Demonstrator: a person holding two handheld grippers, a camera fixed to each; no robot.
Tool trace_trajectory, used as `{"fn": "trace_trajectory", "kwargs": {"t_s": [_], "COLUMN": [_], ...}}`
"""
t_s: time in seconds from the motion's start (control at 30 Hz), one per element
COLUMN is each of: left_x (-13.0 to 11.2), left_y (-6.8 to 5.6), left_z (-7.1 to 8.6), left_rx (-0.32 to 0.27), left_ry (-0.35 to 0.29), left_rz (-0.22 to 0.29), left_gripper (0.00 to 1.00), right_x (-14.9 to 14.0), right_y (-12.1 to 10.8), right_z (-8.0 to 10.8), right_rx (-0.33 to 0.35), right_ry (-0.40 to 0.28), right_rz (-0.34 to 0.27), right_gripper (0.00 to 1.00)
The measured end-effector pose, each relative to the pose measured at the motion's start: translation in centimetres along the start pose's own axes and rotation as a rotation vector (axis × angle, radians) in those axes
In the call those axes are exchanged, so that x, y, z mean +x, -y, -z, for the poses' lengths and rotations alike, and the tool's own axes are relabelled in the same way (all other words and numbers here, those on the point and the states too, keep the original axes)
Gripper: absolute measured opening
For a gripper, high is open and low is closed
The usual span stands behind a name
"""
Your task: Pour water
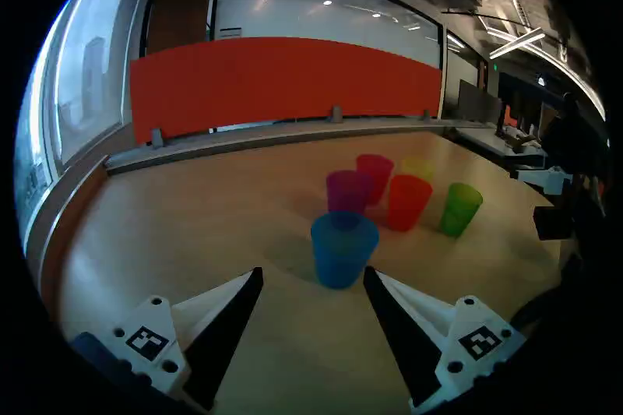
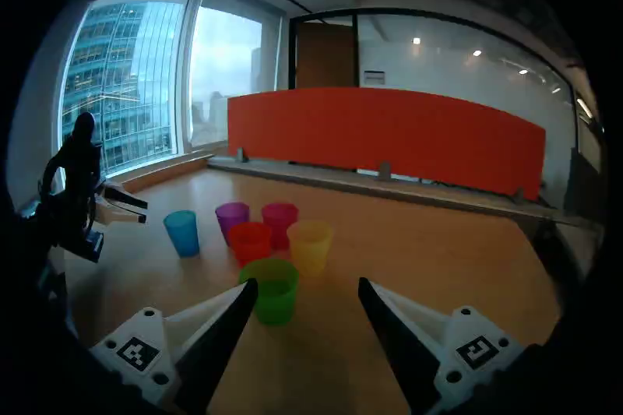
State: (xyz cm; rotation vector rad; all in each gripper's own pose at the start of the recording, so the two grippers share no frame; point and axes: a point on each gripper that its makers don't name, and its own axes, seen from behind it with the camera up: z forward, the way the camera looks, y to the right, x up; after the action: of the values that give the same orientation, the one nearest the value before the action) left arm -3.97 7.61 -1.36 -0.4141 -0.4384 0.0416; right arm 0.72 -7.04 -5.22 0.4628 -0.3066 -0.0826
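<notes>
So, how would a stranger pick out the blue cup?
Find the long orange partition along the wooden table's far edge. Before it stands a group of coloured cups. The blue cup stands slightly apart, nearest the left hand-held gripper, and is the only blue one.

We read no text: the white sign (image 2: 374, 77) on the glass wall (image 2: 467, 65) is too small to make out.

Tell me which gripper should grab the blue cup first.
Left, most likely. The blue cup stands just ahead of the open left gripper, lined up between its fingers. The right gripper faces the green cup, with the blue one farther off to its side.
</notes>
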Motion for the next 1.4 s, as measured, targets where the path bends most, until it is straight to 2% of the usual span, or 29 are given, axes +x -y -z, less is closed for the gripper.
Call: {"fn": "trace_trajectory", "kwargs": {"t_s": [0.17, 0.4, 0.57, 0.77, 1.17, 1.4], "left_x": [1.2, 3.1, 3.4, 3.8, 5.4, 5.9], "left_y": [0.5, 0.9, 1.1, 2.2, 2.9, 3.2], "left_z": [0.2, 0.8, 1.0, 1.5, 2.5, 2.7], "left_rx": [0.054, 0.13, 0.176, 0.26, 0.34, 0.378], "left_ry": [-0.067, -0.166, -0.203, -0.256, -0.336, -0.38], "left_rz": [0.024, 0.032, 0.036, 0.025, -0.008, -0.001], "left_gripper": [0.96, 0.96, 0.96, 0.96, 0.96, 0.96], "right_x": [1.0, 2.6, 3.5, 4.5, 5.5, 6.0], "right_y": [-1.8, -3.5, -4.4, -5.7, -5.7, -5.6], "right_z": [0.2, 0.6, 0.7, 1.2, 1.2, 1.3], "right_rx": [-0.1, -0.218, -0.283, -0.368, -0.419, -0.422], "right_ry": [-0.053, -0.135, -0.189, -0.252, -0.306, -0.324], "right_rz": [-0.007, -0.013, -0.021, -0.044, -0.073, -0.088], "right_gripper": [1.0, 1.0, 1.0, 1.0, 1.0, 1.0]}}
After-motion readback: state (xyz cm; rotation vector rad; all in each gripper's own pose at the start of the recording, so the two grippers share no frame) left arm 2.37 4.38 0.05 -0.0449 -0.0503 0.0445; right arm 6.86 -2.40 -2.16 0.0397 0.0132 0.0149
